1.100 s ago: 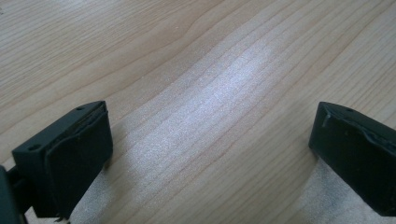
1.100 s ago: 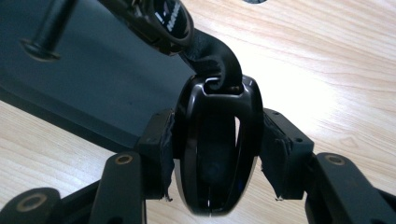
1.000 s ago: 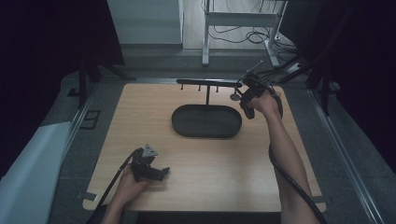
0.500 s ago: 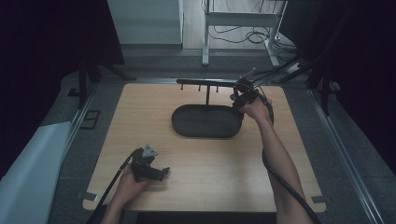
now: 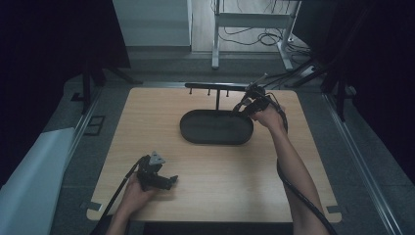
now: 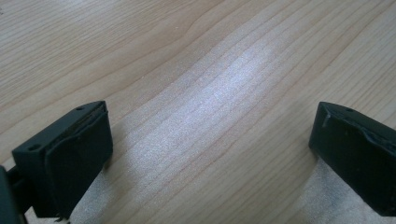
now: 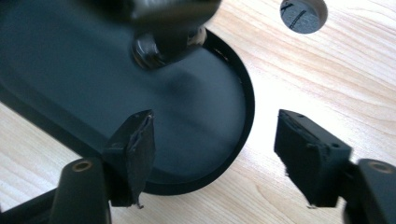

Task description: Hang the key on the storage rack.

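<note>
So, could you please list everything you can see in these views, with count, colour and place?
Table: one, light wood, centre of the high view.
Tray: one, black, oval, on the table's far half, with nothing lying in it.
Stand: one, black, a horizontal bar with small pegs on a post rising from the tray's far side.
Hole: one, round, in the tabletop beyond the tray's rounded end.
Frame: one, white metal, on the floor beyond the table, with cables under it.
Left gripper: one, black, near the table's front edge, fingers apart.
Right gripper: one, black, above the tray's right end, fingers apart.
</note>
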